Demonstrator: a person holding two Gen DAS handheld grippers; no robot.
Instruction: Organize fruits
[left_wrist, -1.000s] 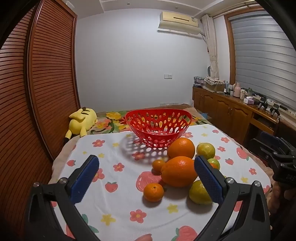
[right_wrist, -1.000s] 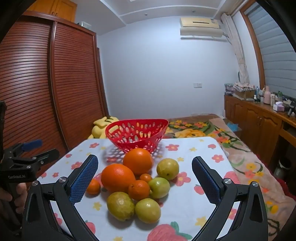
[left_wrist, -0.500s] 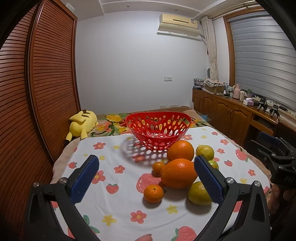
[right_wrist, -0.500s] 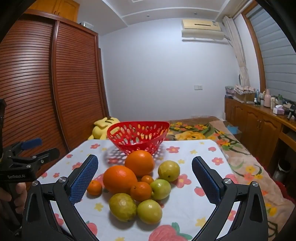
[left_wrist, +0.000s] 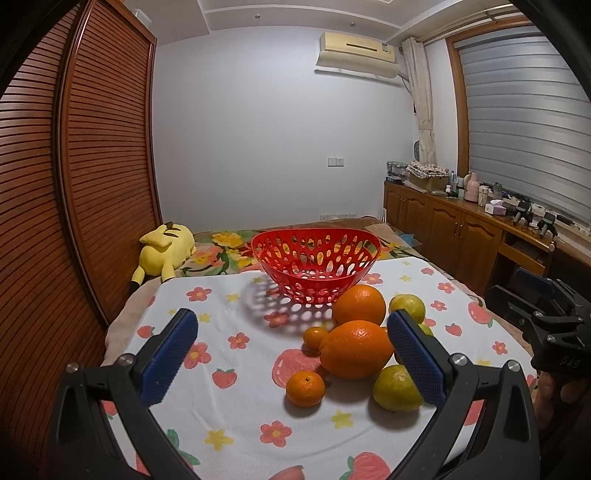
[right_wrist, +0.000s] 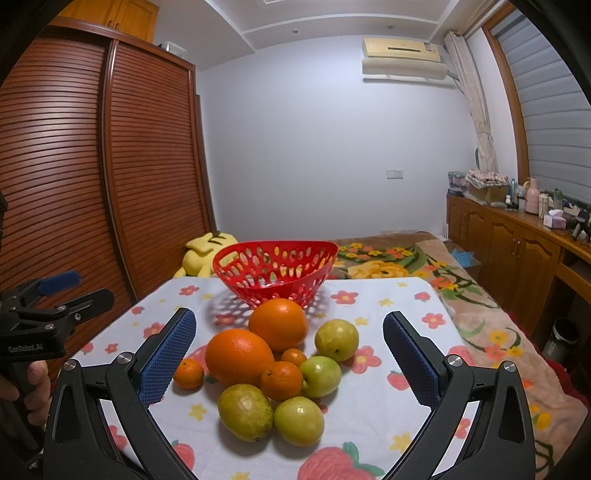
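Note:
A red perforated basket (left_wrist: 316, 260) (right_wrist: 275, 271) stands empty at the far end of a flowered tablecloth. A cluster of fruit lies in front of it: two large oranges (left_wrist: 356, 349) (right_wrist: 240, 356), small tangerines (left_wrist: 306, 387) (right_wrist: 282, 380) and several green-yellow fruits (left_wrist: 397, 387) (right_wrist: 299, 421). My left gripper (left_wrist: 291, 350) is open and empty, held above the table's left front. My right gripper (right_wrist: 288, 350) is open and empty, above the near side of the cluster.
A yellow plush toy (left_wrist: 164, 251) lies on the bed behind the table. A slatted wooden wardrobe (left_wrist: 74, 184) stands on the left. A wooden cabinet (left_wrist: 461, 229) with bottles runs along the right wall. The tablecloth's edges (right_wrist: 443, 302) drop off to the sides.
Both grippers have tilted up slightly, so the fruit and basket sit a little lower in view. The jaws stay open. No fruit has moved.

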